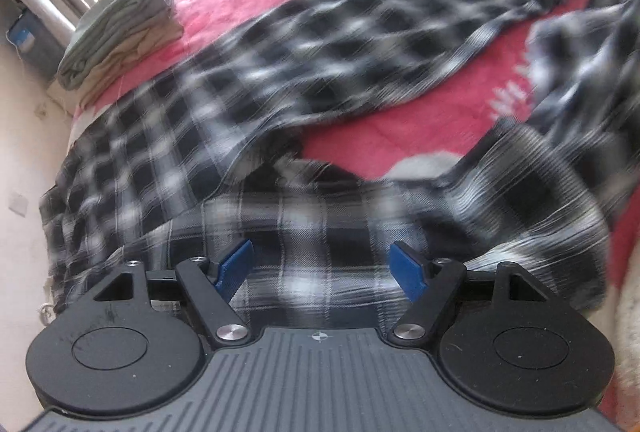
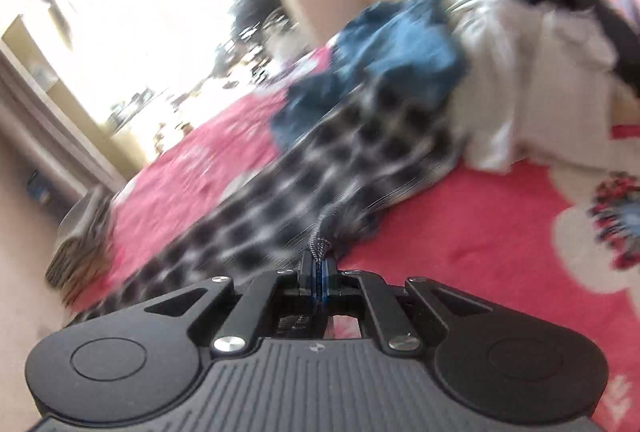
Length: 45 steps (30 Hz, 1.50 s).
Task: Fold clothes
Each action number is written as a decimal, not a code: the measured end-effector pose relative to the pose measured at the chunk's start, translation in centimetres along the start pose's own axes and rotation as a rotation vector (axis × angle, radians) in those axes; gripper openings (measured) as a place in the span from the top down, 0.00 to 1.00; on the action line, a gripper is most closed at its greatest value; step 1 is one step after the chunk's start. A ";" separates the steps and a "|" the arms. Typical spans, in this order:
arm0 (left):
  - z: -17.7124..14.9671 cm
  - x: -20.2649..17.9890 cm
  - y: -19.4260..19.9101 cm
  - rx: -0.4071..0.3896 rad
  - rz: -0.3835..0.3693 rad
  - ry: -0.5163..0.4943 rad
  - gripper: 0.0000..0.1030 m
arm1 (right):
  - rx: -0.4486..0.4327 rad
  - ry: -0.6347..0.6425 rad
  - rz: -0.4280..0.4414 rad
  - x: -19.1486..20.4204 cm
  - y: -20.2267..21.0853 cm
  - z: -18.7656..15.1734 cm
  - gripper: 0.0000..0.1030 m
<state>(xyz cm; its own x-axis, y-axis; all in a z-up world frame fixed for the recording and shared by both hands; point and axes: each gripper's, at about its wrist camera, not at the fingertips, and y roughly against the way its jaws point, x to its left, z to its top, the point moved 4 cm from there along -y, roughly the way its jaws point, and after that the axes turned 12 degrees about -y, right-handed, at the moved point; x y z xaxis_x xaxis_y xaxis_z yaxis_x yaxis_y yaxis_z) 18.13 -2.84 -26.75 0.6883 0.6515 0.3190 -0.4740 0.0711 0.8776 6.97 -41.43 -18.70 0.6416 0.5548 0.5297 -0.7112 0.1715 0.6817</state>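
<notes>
A black-and-white plaid shirt (image 1: 320, 43) lies spread over the red bed cover (image 1: 400, 135), blurred by motion. My left gripper (image 1: 325, 266) is open, its blue pads (image 1: 236, 264) wide apart just above the shirt's near part, holding nothing. In the right wrist view the same plaid shirt (image 2: 320, 159) stretches away from me. My right gripper (image 2: 318, 280) is shut on a bunched edge of the shirt, which sticks up between its blue pads.
A folded grey-beige stack (image 1: 120, 31) sits at the bed's left edge and also shows in the right wrist view (image 2: 84, 244). A pile of blue (image 2: 392, 59), white (image 2: 520, 91) and dark clothes lies at the far end. The floor (image 1: 24, 151) is at left.
</notes>
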 end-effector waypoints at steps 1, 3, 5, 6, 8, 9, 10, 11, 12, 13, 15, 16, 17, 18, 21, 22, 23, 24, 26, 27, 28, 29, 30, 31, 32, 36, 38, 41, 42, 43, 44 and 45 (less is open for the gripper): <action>-0.2 0.1 -0.3 0.014 0.004 0.002 0.27 | -0.018 -0.015 -0.018 -0.6 0.3 0.2 0.97; -0.5 0.2 -0.7 0.034 0.006 0.011 0.27 | -0.055 -0.046 -0.055 -1.9 0.8 0.7 0.97; -0.7 0.4 -1.1 0.047 0.005 0.022 0.27 | -0.092 -0.077 -0.092 -3.2 1.3 1.2 0.97; -0.9 0.5 -1.3 0.054 0.004 0.028 0.27 | -0.111 -0.093 -0.111 -3.9 1.6 1.4 0.97; -1.2 0.6 -1.7 0.060 0.005 0.031 0.27 | -0.148 -0.124 -0.148 -5.2 2.2 1.9 0.97; -1.3 0.7 -2.0 0.065 0.007 0.031 0.27 | -0.170 -0.142 -0.164 -5.8 2.6 2.0 0.97; -1.4 0.7 -2.2 0.072 0.008 0.031 0.27 | -0.200 -0.159 -0.183 -6.4 3.1 2.2 0.97; -1.5 0.8 -2.3 0.077 0.009 0.033 0.27 | -0.227 -0.171 -0.198 -7.0 3.5 2.5 0.97; -1.5 0.9 -2.4 0.081 0.010 0.035 0.27 | -0.253 -0.183 -0.211 -7.4 3.9 2.8 0.97; -1.6 1.0 -2.5 0.082 0.010 0.034 0.27 | -0.267 -0.190 -0.222 -7.8 4.0 3.1 0.97; -1.6 1.1 -2.6 0.083 0.012 0.031 0.27 | -0.284 -0.200 -0.242 -8.4 4.0 3.7 0.97; -1.6 1.1 -2.7 0.083 0.014 0.028 0.27 | -0.293 -0.205 -0.253 -8.8 4.1 4.0 0.97; -1.7 1.2 -2.7 0.083 0.016 0.026 0.27 | -0.301 -0.210 -0.263 -9.1 4.1 4.3 0.97; -1.7 1.2 -2.8 0.084 0.019 0.026 0.27 | -0.303 -0.203 -0.278 -9.2 3.9 4.5 0.97; -1.9 1.3 -3.1 0.088 0.025 0.030 0.27 | -0.277 -0.178 -0.360 -10.0 2.1 5.0 0.93; -2.0 1.3 -3.1 0.090 0.024 0.034 0.27 | -0.232 -0.153 -0.405 -10.5 0.6 5.1 0.90; -2.1 1.4 -3.2 0.093 0.024 0.039 0.27 | -0.201 -0.142 -0.451 -11.1 -0.5 5.1 0.87; -2.2 1.4 -3.2 0.095 0.024 0.043 0.27 | -0.193 -0.141 -0.489 -11.6 -1.2 5.1 0.83; -2.3 1.6 -2.9 0.089 0.028 0.046 0.27 | -0.211 -0.115 -0.518 -11.8 -1.1 5.1 0.83; -2.4 1.7 -2.7 0.083 0.030 0.047 0.27 | -0.233 -0.095 -0.520 -11.6 -0.7 5.1 0.82; -2.5 1.8 -2.4 0.074 0.033 0.046 0.27 | -0.264 -0.066 -0.517 -11.2 0.1 5.2 0.75; -2.5 2.0 -2.2 0.065 0.035 0.046 0.27 | -0.303 -0.025 -0.522 -10.5 1.1 5.1 0.71; -2.5 2.1 -1.8 0.048 0.039 0.047 0.27 | -0.336 0.022 -0.524 -9.8 1.9 5.0 0.66; -2.4 2.2 -1.2 0.020 0.037 0.049 0.27 | -0.340 0.075 -0.483 -8.7 2.5 4.8 0.65; -2.3 2.4 -0.9 -0.009 0.030 0.049 0.27 | -0.332 0.130 -0.424 -7.6 2.9 4.4 0.65; -1.1 1.5 0.5 -0.131 -0.020 0.013 0.27 | -0.095 0.393 -0.085 -1.7 2.3 1.3 0.65; 0.0 1.2 0.4 -0.179 -0.045 -0.031 0.27 | 0.085 0.496 0.091 1.4 1.1 -1.2 0.65; 1.4 -0.6 0.5 -0.257 -0.114 -0.125 0.28 | 0.324 0.653 0.269 5.7 -1.1 -5.5 0.65; 2.0 -1.0 0.1 -0.269 -0.142 -0.166 0.28 | 0.399 0.719 0.301 6.9 -2.0 -7.2 0.66; 2.5 -1.4 -0.2 -0.281 -0.169 -0.207 0.29 | 0.451 0.785 0.318 7.9 -2.8 -8.7 0.66; 2.8 -2.1 -0.3 -0.287 -0.189 -0.244 0.31 | 0.494 0.848 0.331 8.7 -3.5 -10.3 0.66; 3.1 -2.7 -0.6 -0.293 -0.207 -0.290 0.32 | 0.537 0.912 0.343 9.6 -4.3 -11.8 0.66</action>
<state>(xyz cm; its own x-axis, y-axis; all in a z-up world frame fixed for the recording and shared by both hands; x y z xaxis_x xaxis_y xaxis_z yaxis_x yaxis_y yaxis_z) 18.25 -6.99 -27.05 0.8903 0.3656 0.2715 -0.4169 0.4147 0.8088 12.73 -27.23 -22.50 -0.1736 0.9337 0.3133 -0.4518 -0.3582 0.8170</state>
